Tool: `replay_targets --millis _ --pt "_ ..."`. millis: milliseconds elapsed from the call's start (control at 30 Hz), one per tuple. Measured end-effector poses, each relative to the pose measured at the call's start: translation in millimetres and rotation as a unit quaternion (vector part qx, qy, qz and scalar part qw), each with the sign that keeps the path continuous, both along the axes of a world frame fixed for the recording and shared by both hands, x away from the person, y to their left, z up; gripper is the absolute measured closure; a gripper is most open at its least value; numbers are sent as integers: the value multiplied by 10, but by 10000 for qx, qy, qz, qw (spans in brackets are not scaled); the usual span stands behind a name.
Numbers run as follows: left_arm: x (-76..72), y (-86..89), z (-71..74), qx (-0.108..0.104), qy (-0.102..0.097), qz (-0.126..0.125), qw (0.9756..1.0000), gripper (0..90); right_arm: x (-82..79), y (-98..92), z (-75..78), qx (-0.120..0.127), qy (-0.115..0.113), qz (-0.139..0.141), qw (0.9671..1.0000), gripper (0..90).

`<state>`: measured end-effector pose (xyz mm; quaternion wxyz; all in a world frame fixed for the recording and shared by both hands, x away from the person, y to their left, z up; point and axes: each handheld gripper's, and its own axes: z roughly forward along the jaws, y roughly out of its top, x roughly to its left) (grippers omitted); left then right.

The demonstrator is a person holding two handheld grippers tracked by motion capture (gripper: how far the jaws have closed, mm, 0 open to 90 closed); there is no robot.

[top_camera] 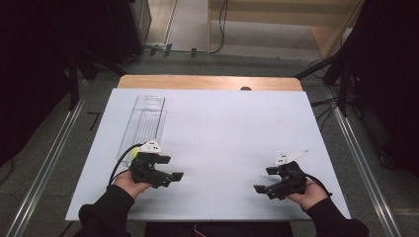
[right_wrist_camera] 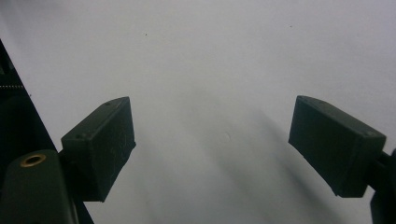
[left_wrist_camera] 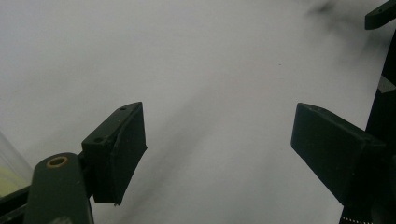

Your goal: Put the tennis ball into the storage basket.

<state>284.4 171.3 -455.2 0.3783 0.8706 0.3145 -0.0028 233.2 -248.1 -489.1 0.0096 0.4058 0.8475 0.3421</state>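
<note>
My left gripper (top_camera: 171, 167) rests low over the white board (top_camera: 222, 128) at its near left, held in a hand, pointing right. Its jaws stand apart with nothing between them, and bare board shows past them in the left gripper view (left_wrist_camera: 217, 135). My right gripper (top_camera: 264, 179) sits at the near right, pointing left toward the other one. It is open too, with bare board between its black fingers (right_wrist_camera: 100, 140) in the right gripper view (right_wrist_camera: 210, 126).
A clear plastic tray (top_camera: 143, 123) lies lengthwise at the board's left, just behind the left gripper. A small yellow-green thing (top_camera: 134, 154) shows at its near end, partly hidden. Beyond the board are the wooden table edge (top_camera: 207, 81), metal rails and dark stands.
</note>
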Motion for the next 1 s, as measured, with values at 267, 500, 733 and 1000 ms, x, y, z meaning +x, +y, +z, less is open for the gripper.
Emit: replay_targets --millis 267,500,733,1000 --pt "-67 36 -26 92 28 -108 9999 187 0 -9 6 18 5 -45 10000 124" --pt "-76 53 -34 108 38 -135 9998 187 2 -9 3 10 -3 -22 10000 125" --pt "-88 47 -40 141 31 -183 9997 186 2 -8 1 7 -1 -29 10000 124" --pt "-92 39 -34 65 23 -277 9996 183 3 -7 0 0 2 -20 10000 125"
